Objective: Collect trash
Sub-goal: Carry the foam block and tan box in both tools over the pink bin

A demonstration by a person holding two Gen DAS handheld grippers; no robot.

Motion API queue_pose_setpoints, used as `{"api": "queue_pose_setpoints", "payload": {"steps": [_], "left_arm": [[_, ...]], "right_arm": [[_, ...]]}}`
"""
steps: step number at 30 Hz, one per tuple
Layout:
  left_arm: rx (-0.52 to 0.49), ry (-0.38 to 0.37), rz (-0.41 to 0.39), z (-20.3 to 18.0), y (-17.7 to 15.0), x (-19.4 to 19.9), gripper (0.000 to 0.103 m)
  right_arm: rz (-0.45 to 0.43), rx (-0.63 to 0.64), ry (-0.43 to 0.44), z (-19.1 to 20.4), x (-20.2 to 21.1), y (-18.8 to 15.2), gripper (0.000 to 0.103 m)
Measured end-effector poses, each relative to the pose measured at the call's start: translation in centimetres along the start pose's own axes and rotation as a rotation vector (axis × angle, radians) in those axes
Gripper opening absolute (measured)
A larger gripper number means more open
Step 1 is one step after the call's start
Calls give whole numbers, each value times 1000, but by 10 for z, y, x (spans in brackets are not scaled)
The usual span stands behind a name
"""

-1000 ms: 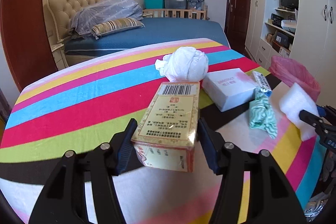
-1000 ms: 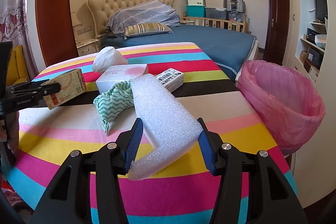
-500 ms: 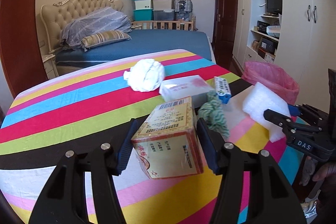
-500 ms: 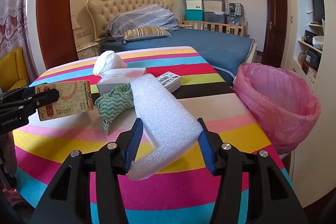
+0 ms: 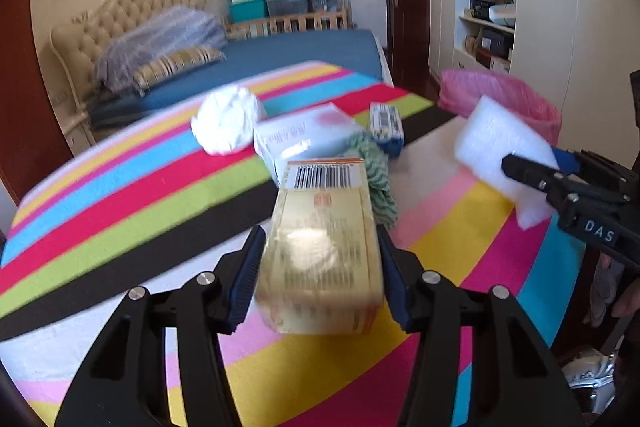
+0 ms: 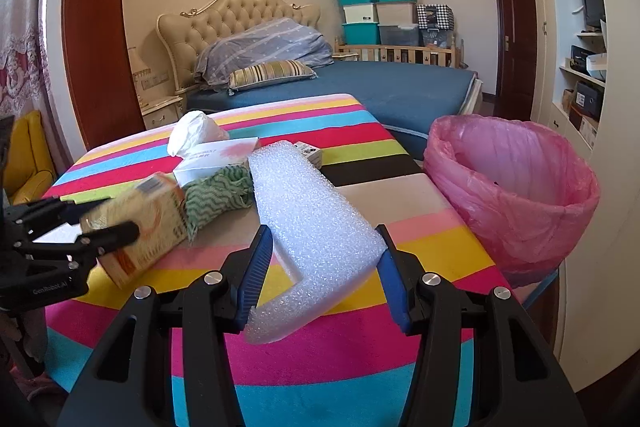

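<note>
Both claws carry trash above the striped tablecloth
Left gripper, jaws closing, grasps the gold cardboard box; right gripper clenches the white foam block

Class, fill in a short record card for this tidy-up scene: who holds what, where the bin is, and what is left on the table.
left tongs: jaws closing on a yellow carton held between them, above the table
right tongs: shut on a white foam piece
bin: pink-lined bin at the table's right edge, beside the foam
table: striped cloth
left on table: white crumpled wad, white box, green cloth, small blue-and-white box
</note>
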State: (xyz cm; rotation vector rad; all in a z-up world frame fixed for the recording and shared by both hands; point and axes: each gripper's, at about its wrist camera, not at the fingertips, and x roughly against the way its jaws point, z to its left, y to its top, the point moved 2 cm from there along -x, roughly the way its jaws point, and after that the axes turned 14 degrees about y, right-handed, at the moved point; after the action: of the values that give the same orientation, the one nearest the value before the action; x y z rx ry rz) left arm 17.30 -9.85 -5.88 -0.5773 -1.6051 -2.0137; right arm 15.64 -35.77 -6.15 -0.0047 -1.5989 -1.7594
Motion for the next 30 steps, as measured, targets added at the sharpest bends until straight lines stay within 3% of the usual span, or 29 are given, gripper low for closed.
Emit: {"api": "queue_pose_setpoints", "payload": {"steps": [6,7,8,9,17,30], "left_arm": [[-5,23,16,-1,2,-8,62],[-8,19,25,-2,3,-9,60],[-5,9,32,-2,3,-10,49],[3,10,28,-1,3,-10,49],[44,45,-115,4,15,26,48],[-27,-93,-184,-62,66,36,49]], "right_arm": [[10,-9,10,-2,-3,-4,50],[11,-10,12,-1,-4,-5,50],[11,-8,14,-1,-4,-4,50],[11,-5,15,0,-4,-4,50],[-21,8,12,0,6,0,50],[-87,-8,-79,-37,32,17,50]]}}
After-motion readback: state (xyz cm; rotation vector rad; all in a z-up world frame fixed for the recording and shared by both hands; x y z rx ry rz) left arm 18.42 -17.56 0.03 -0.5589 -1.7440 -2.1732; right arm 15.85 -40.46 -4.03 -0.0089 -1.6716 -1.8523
